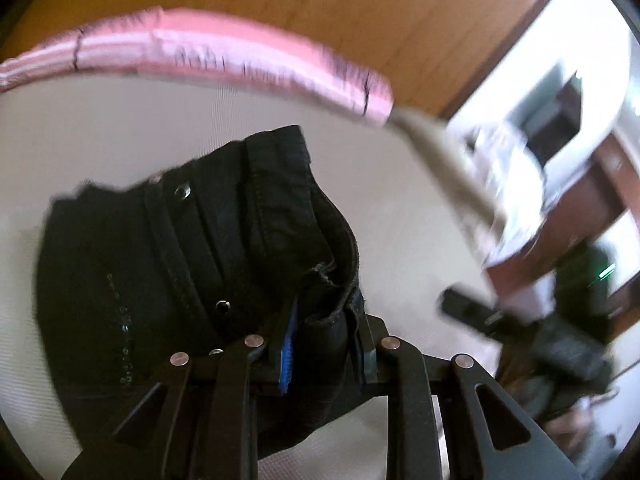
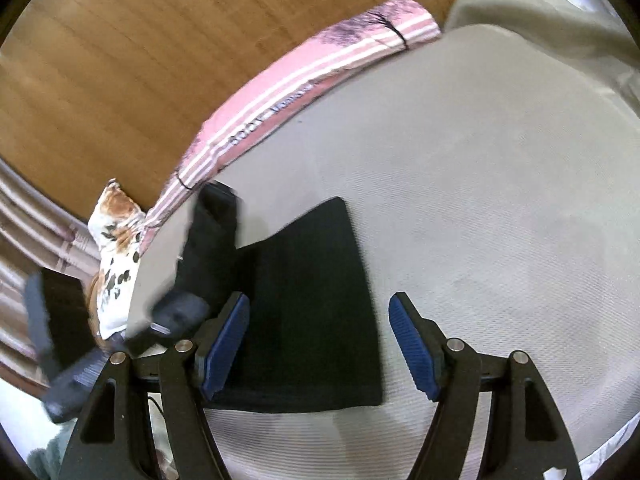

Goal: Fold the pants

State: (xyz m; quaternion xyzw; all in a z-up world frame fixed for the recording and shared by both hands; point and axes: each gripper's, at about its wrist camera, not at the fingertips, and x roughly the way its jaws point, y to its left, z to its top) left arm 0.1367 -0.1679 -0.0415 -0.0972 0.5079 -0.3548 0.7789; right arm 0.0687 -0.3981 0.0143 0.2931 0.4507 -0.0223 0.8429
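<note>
Pants: The black cotton pants (image 1: 168, 264) are laid on a white bed sheet (image 2: 500, 208), and one bunched end with metal snaps is lifted off it.

Left jaws: The left gripper (image 1: 320, 344) is seen shut tight on a thick fold of the black cloth, right between its jaws. A bit of blue pad is seen beside the cloth.

Right jaws: The right gripper (image 2: 320, 344) is held wide, and nothing is gripped. Its blue fingertips (image 2: 416, 352) are held just over the flat part of the pants (image 2: 312, 300), which is seen between and ahead of the jaws.

Done: The flat part looks neat and square, so it is judged that some folding has been made.

Left to do: The lifted end is judged to need laying over the flat part and smoothing.

Only in left view: The snaps, the seams and the grip on the cloth are shown. A blurred room is seen far to the right of the jaws.

Only in right view: The flat folded part is shown. A pink striped cloth (image 2: 304, 80) is seen ahead, and a spotted white and orange cloth (image 2: 116, 248) to the left.
</note>
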